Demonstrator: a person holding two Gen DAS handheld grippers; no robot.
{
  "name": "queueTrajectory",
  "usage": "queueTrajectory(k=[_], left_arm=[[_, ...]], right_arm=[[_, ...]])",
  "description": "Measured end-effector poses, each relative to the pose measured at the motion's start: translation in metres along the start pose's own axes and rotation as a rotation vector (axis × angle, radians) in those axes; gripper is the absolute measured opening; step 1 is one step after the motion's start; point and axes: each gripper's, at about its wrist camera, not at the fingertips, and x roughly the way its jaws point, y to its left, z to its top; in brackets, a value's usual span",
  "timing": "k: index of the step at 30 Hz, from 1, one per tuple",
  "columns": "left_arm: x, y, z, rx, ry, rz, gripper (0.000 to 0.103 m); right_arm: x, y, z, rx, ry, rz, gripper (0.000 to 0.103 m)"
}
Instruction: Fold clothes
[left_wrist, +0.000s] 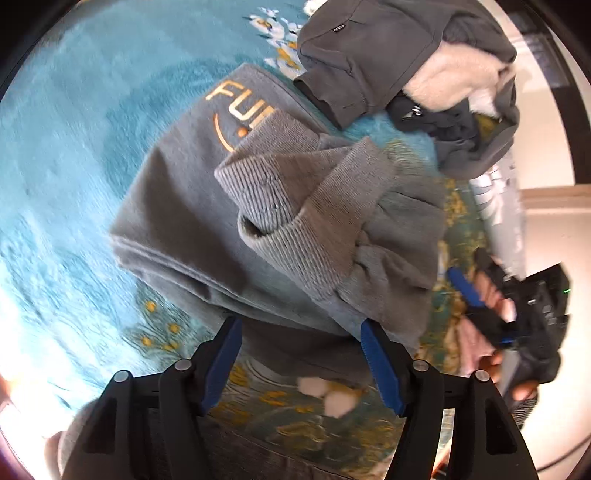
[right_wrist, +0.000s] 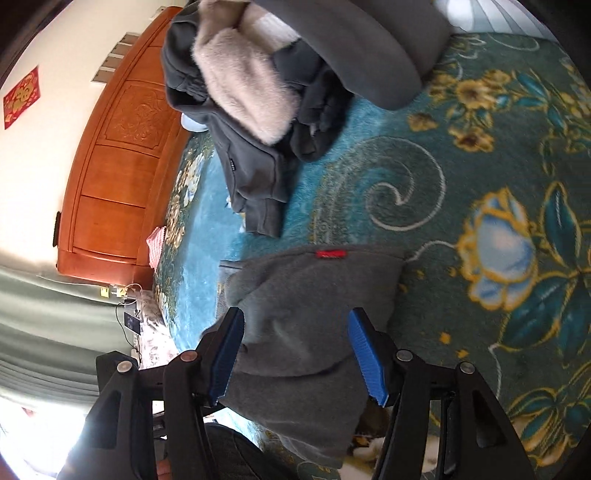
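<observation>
While both grippers' blue fingers stand apart, grasping nothing, the left gripper (left_wrist: 299, 360) hovers over the folded grey sweatshirt (left_wrist: 229, 236), the right gripper (right_wrist: 295, 354) too, with the clothes pile (left_wrist: 406, 74) at one o'clock.

A grey sweatshirt (left_wrist: 192, 206) with gold letters is seen lying folded on a teal blanket (left_wrist: 74, 122) with flowers on it. Its two ribbed cuffs (left_wrist: 280, 206) are laid across the top. The left gripper (left_wrist: 301, 354) is held open just over the near edge of the sweatshirt, and its blue fingers (left_wrist: 378, 363) are not pressed on the cloth. A pile of dark and cream clothes (left_wrist: 406, 59) is seen farther back. The right gripper (left_wrist: 476, 306) is held in a hand (left_wrist: 491, 295) at the right side.
</observation>
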Motion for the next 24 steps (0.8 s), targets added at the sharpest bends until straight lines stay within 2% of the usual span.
queueTrajectory(k=[4, 7, 9, 11, 14, 17, 18, 20, 21, 22, 24], left_arm=[[-0.004, 0.003, 0.003, -0.057, -0.033, -0.104, 0.074], [-0.009, -0.002, 0.003, -0.056, -0.061, -0.120, 0.079], [-0.002, -0.003, 0.005, -0.049, -0.043, -0.036, 0.081], [0.008, -0.001, 0.011, -0.057, -0.038, 0.016, 0.081], [0.013, 0.012, 0.024, -0.155, -0.066, -0.042, 0.081], [0.012, 0.017, 0.030, -0.206, -0.134, -0.079, 0.078], [0.012, 0.018, 0.031, -0.213, -0.154, -0.085, 0.075], [0.010, 0.015, 0.033, -0.208, -0.179, -0.042, 0.042], [0.010, 0.015, 0.033, -0.205, -0.186, -0.020, 0.033], [0.008, 0.014, 0.033, -0.198, -0.200, -0.030, 0.024], [-0.012, 0.008, 0.030, -0.146, -0.279, -0.086, 0.022]], right_arm=[[-0.002, -0.007, -0.010, 0.009, 0.014, 0.002, 0.060], [-0.002, -0.010, -0.015, 0.003, 0.033, -0.005, 0.060], [-0.003, -0.012, -0.018, 0.005, 0.038, -0.008, 0.060], [-0.003, -0.015, -0.020, 0.010, 0.044, -0.008, 0.060], [-0.003, -0.018, -0.023, 0.025, 0.052, -0.013, 0.060], [-0.003, -0.019, -0.027, 0.031, 0.055, -0.008, 0.060], [-0.003, -0.019, -0.029, 0.032, 0.056, -0.008, 0.060], [-0.003, -0.018, -0.030, 0.034, 0.058, -0.008, 0.060], [-0.004, -0.018, -0.030, 0.036, 0.059, -0.007, 0.060], [-0.004, -0.018, -0.030, 0.037, 0.059, -0.008, 0.060], [-0.004, -0.018, -0.030, 0.039, 0.060, -0.008, 0.060]])
